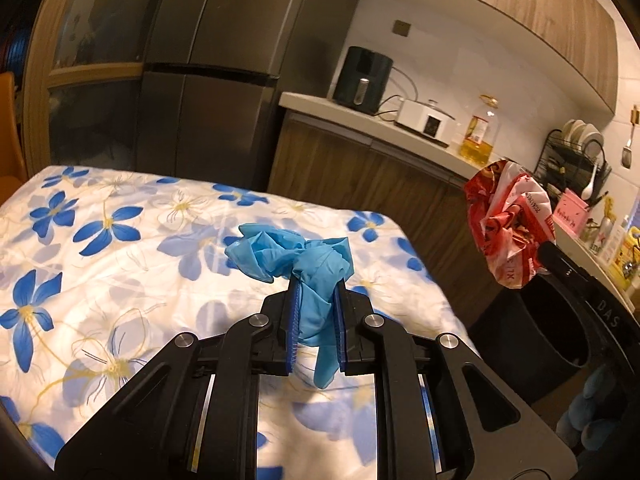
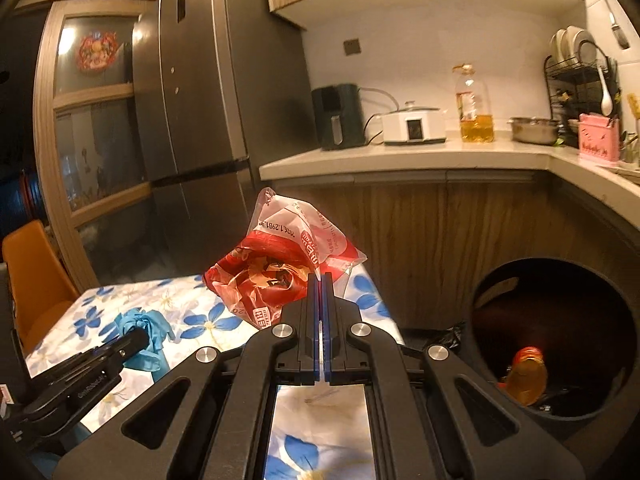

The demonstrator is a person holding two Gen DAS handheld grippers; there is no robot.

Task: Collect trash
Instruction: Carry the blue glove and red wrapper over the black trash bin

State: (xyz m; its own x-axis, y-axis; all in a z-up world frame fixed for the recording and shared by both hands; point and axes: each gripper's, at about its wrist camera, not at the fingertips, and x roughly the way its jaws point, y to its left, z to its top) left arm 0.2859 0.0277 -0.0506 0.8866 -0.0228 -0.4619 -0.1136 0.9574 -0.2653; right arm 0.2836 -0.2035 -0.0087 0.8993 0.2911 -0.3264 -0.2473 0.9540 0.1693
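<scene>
Trash is in both grips: the left tool (image 1: 314,292) pinches a crumpled blue glove (image 1: 296,256) above the flowered worktop (image 1: 100,240), while the right tool (image 2: 321,280) clamps a red-and-white plastic wrapper (image 2: 280,264) near the dark bin (image 2: 556,340).

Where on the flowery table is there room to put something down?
The flowery table is bare to the left of the blue gloves, out to its far edge by the fridge. The kitchen counter is crowded: air fryer, cooker, oil bottle, dish rack.
</scene>
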